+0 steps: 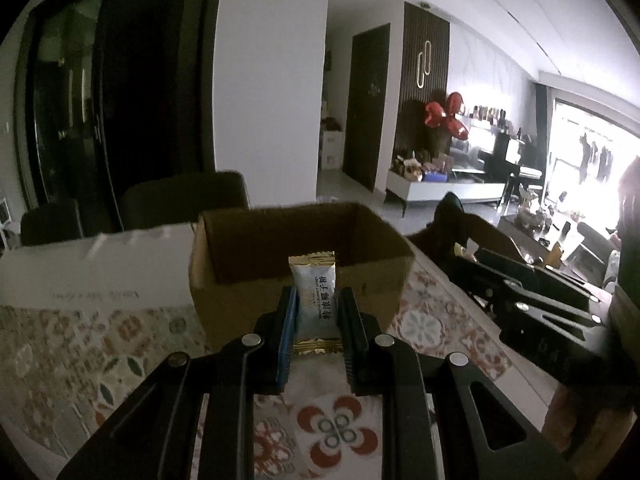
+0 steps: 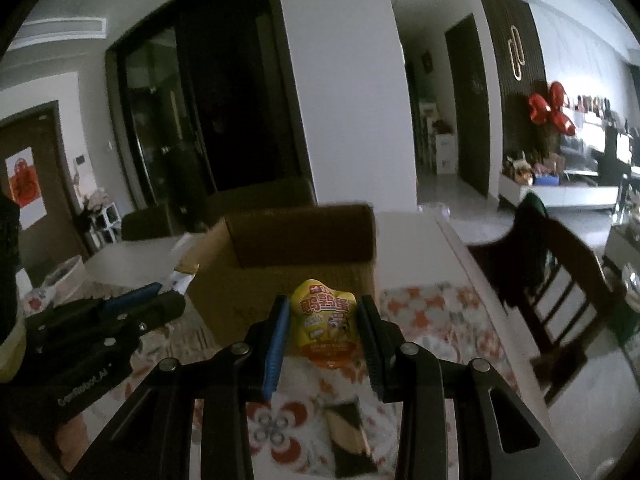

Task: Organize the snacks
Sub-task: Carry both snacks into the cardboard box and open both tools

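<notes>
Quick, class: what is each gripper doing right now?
Left gripper: closed on a silver candy packet.
Right gripper: closed on a yellow snack pouch.

1. The right gripper [image 2: 323, 312] clamps a yellow snack packet [image 2: 325, 322] upright between its fingers.
2. Just beyond it stands an open cardboard box [image 2: 296, 256] on a floral tablecloth [image 2: 436, 316].
3. The left gripper [image 2: 132, 300] shows at the left, and a dark wooden chair [image 2: 560, 280] at the right.

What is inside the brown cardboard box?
Only the bare inner walls of the cardboard box show in both views. Its near wall hides the floor, so any snacks inside cannot be seen.
</notes>
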Tool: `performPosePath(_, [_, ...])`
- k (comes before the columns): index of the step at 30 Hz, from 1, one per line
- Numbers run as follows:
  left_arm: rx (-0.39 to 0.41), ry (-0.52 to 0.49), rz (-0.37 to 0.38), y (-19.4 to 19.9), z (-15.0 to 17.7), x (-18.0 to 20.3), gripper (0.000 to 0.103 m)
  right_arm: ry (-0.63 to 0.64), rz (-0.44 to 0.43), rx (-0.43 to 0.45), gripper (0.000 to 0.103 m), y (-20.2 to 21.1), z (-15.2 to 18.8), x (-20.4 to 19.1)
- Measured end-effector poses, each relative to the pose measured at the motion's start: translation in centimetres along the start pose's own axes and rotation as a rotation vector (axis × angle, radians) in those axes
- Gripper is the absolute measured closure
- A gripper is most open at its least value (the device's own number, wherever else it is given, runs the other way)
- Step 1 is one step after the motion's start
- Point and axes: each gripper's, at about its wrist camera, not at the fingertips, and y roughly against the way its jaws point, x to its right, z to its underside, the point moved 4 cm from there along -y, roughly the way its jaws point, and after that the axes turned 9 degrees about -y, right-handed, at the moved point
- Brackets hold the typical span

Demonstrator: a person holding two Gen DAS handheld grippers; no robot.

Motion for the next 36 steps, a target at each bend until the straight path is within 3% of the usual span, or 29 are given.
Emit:
performPosePath(14, [0.026, 0.015, -0.006, -3.4, -5.3, -3.1, 0.081, 0.039, -0.074, 0.04, 0.067, -3.9, -6.0, -1.8])
performPosePath(29, [-0.1, 0.033, -0.004, -10.8, -6.0, -5.8, 0.081, 0.031, -0.054, -0.109, 0.067, -12.1, -6.8, -1.1])
performPosePath(36, [-0.122, 0.02, -0.054, -11.6, -5.5, -6.3, 0.047, 0.012, -0.023, -0.16, 0.065, -14.1, -6.2, 0.0])
